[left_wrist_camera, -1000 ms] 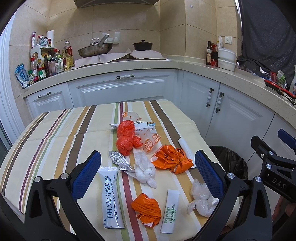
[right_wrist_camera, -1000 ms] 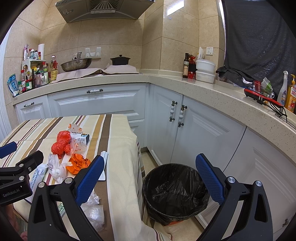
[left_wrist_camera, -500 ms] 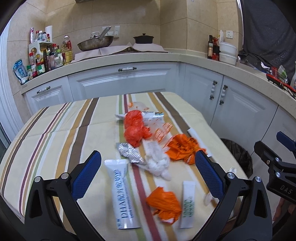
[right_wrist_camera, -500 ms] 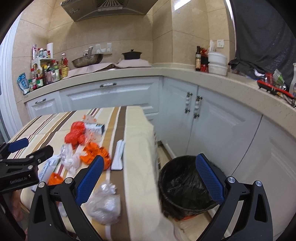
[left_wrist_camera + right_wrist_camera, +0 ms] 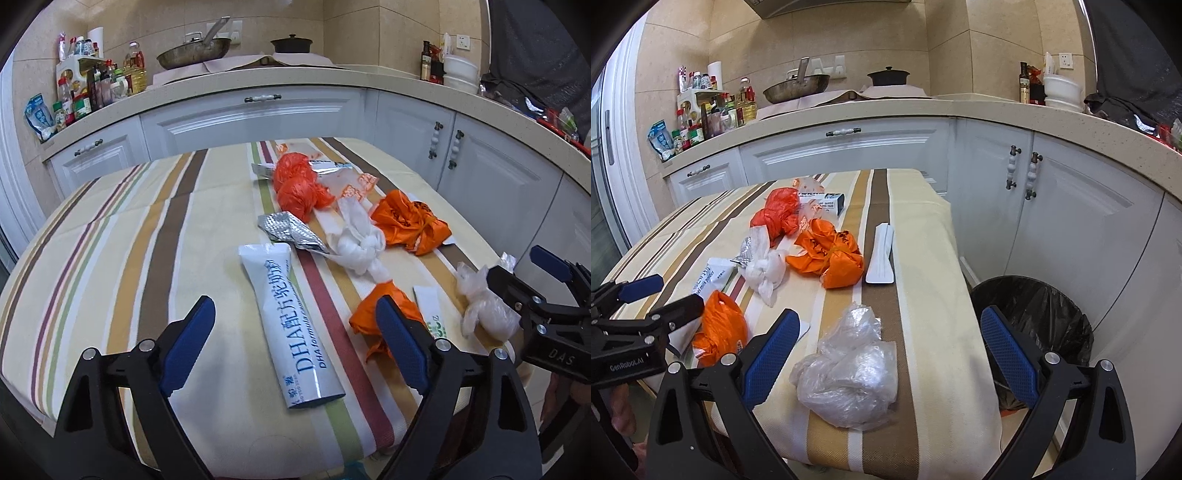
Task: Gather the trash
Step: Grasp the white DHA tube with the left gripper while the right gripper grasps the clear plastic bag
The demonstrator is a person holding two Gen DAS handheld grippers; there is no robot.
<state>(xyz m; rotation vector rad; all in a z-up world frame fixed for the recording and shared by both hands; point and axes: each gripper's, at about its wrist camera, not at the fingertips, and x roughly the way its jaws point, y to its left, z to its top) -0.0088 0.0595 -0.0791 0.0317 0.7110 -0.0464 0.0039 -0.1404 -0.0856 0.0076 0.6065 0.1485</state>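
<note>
Trash lies on a striped tablecloth (image 5: 110, 236). My left gripper (image 5: 295, 343) is open above a white DHA tube (image 5: 291, 325), with a small orange bag (image 5: 384, 317) by its right finger. My right gripper (image 5: 886, 354) is open just in front of a clear crumpled plastic bag (image 5: 849, 373) at the table's near edge; this bag also shows in the left wrist view (image 5: 484, 310). Farther off lie a large orange bag (image 5: 827, 254), a red bag (image 5: 779, 214), a white knotted bag (image 5: 764, 269) and a foil wrapper (image 5: 291, 230). A black-lined bin (image 5: 1034, 328) stands on the floor right of the table.
White cabinets (image 5: 1071, 221) and a counter (image 5: 258, 81) with a pan, pot and bottles surround the table. A flat white packet (image 5: 882, 254) and a small box (image 5: 827, 201) lie on the cloth. The bin sits in the narrow gap between table and cabinets.
Both grippers swung left and moved down toward the table. The right view turned from the bin to the clear bag; the left came closer over the DHA tube.
</note>
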